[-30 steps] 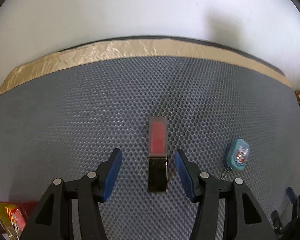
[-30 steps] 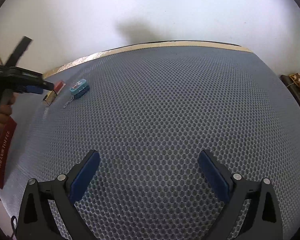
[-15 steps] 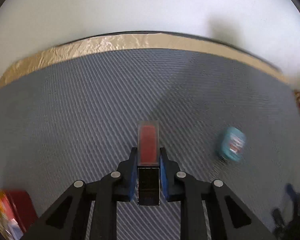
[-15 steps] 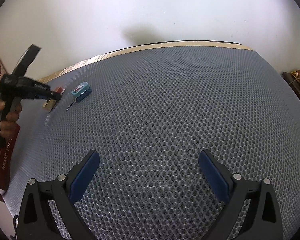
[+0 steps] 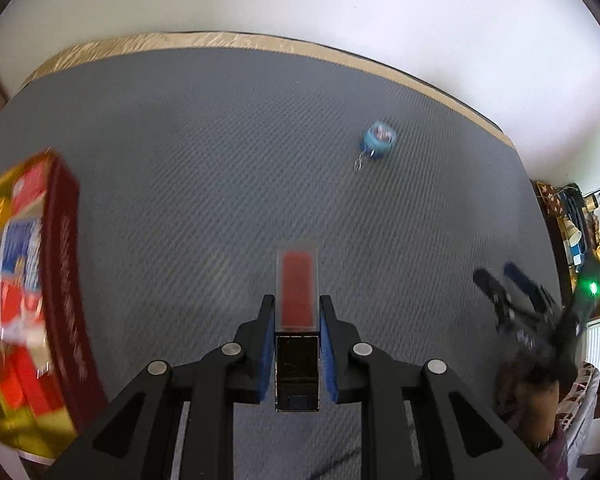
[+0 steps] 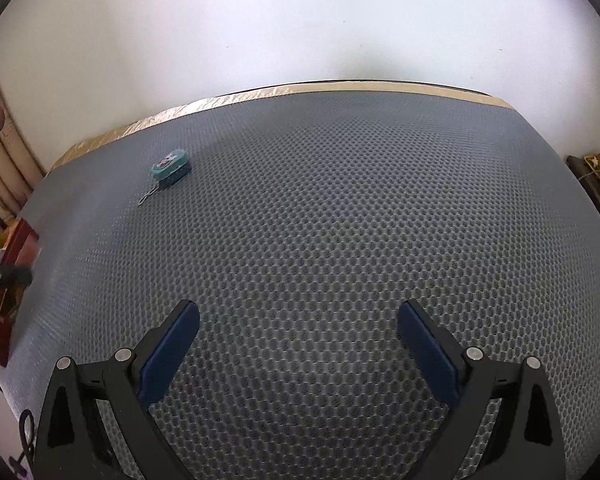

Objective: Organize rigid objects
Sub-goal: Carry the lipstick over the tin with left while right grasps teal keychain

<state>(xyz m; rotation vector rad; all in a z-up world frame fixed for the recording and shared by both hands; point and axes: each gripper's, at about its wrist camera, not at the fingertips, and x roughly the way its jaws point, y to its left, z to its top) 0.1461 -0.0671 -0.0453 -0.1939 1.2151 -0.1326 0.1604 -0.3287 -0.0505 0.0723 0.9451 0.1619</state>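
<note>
Table (image 6: 340, 240) under a grey honeycomb mat, tan tape along the far edge

Red-and-yellow printed box (image 5: 28, 300), largest item, at the near left edge. Blurred; looks like stiff card or tin, probably light, corners likely to dent. Too wide for one pinch across the face, better taken on a thin edge

Right gripper (image 6: 298, 350) released, jaws wide, nothing between them, over bare mat

Left gripper (image 5: 296, 344) clenched on a slim lip-gloss tube (image 5: 296, 292), clear end with red fill pointing far, dark cap between the pads. Rigid, smooth, light; likely slippery, so the flat-sided cap is the sound hold

Teal keychain case (image 6: 171, 168) with short chain, far left on mat, apart from everything. Small, hard; pinch across the body, not the chain
</note>
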